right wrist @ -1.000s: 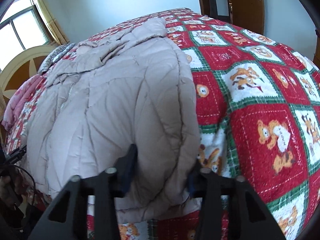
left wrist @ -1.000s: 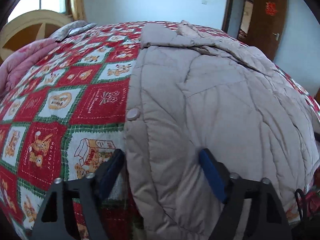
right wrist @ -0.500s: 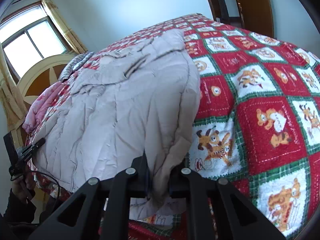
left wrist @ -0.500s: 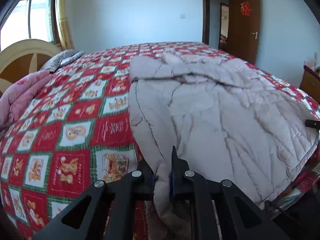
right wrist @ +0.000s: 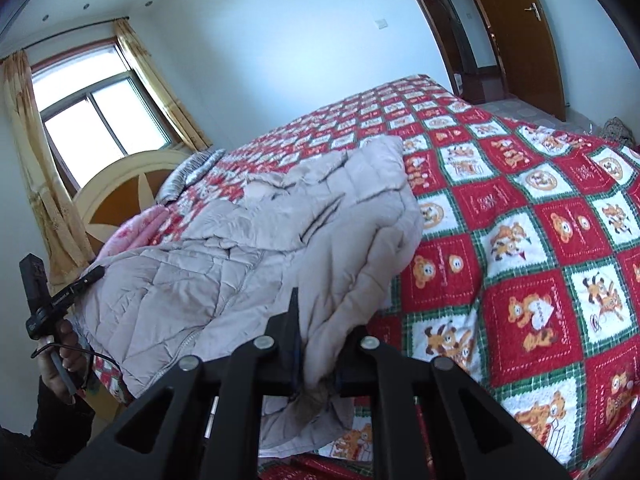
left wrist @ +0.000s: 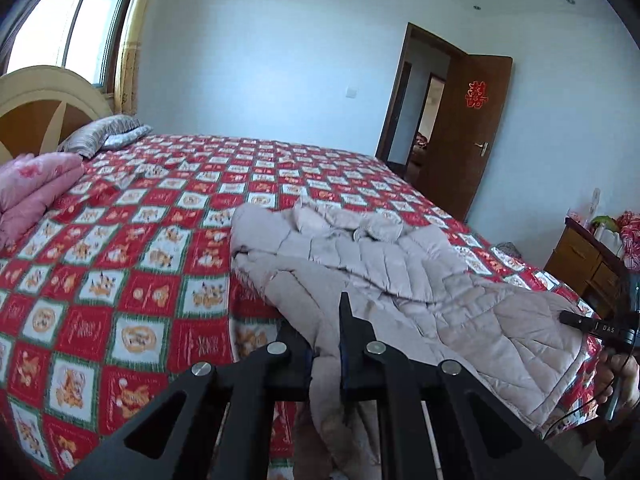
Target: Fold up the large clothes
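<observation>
A beige quilted coat [left wrist: 384, 276] lies spread on a bed with a red, green and white patchwork cover [left wrist: 132, 248]. My left gripper [left wrist: 325, 344] is shut on the coat's near left hem, and the fabric rises from the bed into the jaws. In the right wrist view the same coat [right wrist: 280, 240] bunches toward my right gripper [right wrist: 316, 352], which is shut on the near right hem. Both pinched corners hang lifted above the mattress edge. Each gripper shows at the other view's side, held by a person's hand [right wrist: 60, 344].
A pink folded quilt [left wrist: 32, 188] and a grey pillow [left wrist: 104, 138] lie by the curved headboard [left wrist: 44, 100]. A wooden nightstand [left wrist: 588, 264] stands right of the bed, near an open brown door [left wrist: 460, 132]. A curtained window [right wrist: 100, 120] is behind the headboard.
Both grippers closed on the coat's near hem and rose, lifting its edge off the bed. The views tilted up, so more of the room shows.
</observation>
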Demonstrator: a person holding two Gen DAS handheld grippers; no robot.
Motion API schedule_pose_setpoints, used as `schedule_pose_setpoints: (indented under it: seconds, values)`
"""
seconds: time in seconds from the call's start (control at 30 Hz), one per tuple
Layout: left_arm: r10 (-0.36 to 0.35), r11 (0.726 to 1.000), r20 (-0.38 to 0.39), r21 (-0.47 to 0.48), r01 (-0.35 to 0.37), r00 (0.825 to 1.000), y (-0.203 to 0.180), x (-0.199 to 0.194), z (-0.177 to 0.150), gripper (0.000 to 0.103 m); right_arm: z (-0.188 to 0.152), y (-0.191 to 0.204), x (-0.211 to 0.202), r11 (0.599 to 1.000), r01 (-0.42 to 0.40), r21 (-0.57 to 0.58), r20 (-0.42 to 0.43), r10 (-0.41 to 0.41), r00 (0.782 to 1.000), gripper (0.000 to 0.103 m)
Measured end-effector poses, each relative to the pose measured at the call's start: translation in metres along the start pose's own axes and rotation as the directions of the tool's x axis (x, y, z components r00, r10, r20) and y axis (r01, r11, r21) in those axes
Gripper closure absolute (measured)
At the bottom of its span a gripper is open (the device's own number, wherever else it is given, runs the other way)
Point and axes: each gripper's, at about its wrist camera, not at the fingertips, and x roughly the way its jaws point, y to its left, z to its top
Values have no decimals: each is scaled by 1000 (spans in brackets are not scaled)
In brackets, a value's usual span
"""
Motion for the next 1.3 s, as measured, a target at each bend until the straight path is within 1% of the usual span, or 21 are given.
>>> schedule_pose_setpoints:
  seconds: [0.13, 0.27, 0.33, 0.4, 0.43, 0.5, 0.57, 0.63, 0.67, 0.7, 0.73, 0.77, 0.8, 0.83, 0.87, 0.93, 1.03, 1.13, 1.17, 1.23, 1.3]
  values:
    - [32, 997, 47, 76, -35, 998, -2, 16, 32, 95, 34, 2, 0, 1000, -4, 0, 60, 4, 998, 90]
    - [155, 972, 114, 162, -173, 981, 3, 63, 56, 89, 81, 2, 31, 1000, 17, 10, 109, -18, 994, 90]
    - [199, 962, 109, 168, -215, 974, 7, 94, 67, 87, 105, 3, 53, 999, 33, 20, 125, -35, 991, 90]
    - [217, 962, 86, 153, -228, 972, 11, 126, 76, 86, 126, 3, 80, 998, 54, 33, 131, -57, 990, 90]
    - [221, 964, 68, 138, -229, 973, 14, 137, 79, 85, 136, 3, 94, 997, 67, 38, 135, -71, 988, 90]
    - [190, 980, 22, 64, -191, 982, 30, 158, 89, 84, 149, 1, 115, 996, 87, 30, 135, -91, 987, 90]
    - [126, 989, -13, -80, -127, 992, 57, 173, 101, 82, 157, -5, 134, 994, 104, 45, 125, -109, 986, 90]
    - [78, 980, -22, -184, -81, 997, 79, 182, 110, 74, 165, -12, 149, 991, 120, 61, 123, -127, 984, 90]
    - [85, 974, -22, -208, -87, 996, 83, 186, 115, 72, 168, -15, 154, 989, 128, 69, 127, -136, 983, 90]
    - [101, 971, -10, -219, -101, 995, 87, 187, 119, 64, 172, -19, 159, 988, 131, 82, 132, -141, 981, 89]
    - [166, 964, 24, -213, -157, 986, 87, 185, 123, 30, 177, -24, 163, 987, 129, 99, 139, -143, 980, 88]
    - [273, 945, 65, -204, -255, 960, 85, 182, 128, 9, 181, -29, 170, 984, 134, 116, 142, -149, 979, 87]
    - [332, 929, 112, -212, -304, 937, 84, 179, 131, 1, 185, -34, 179, 980, 145, 133, 139, -163, 977, 86]
    - [324, 932, 152, -219, -288, 934, 83, 180, 133, 1, 188, -38, 189, 976, 159, 147, 135, -179, 975, 86]
    - [306, 938, 146, -213, -272, 941, 79, 189, 135, 1, 191, -42, 206, 971, 183, 156, 129, -204, 971, 84]
    - [359, 921, 92, -197, -336, 929, 68, 213, 132, 1, 191, -40, 236, 962, 246, 118, 124, -260, 957, 83]
    - [373, 921, 68, -151, -360, 925, 45, 239, 111, 1, 189, -33, 273, 936, 346, 68, 141, -352, 925, 83]
    - [415, 910, 54, -8, -415, 908, 11, 271, 92, 1, 195, -30, 302, 904, 424, 46, 134, -427, 894, 79]
    - [438, 896, 53, 47, -441, 897, 3, 280, 89, 1, 197, -31, 310, 899, 436, 43, 126, -438, 890, 78]
    - [514, 838, 68, 174, -518, 855, -14, 302, 83, 1, 201, -37, 330, 891, 453, 34, 75, -455, 888, 73]
    - [565, 785, 63, 265, -559, 823, -21, 328, 79, 1, 201, -45, 338, 888, 458, 41, 50, -459, 887, 69]
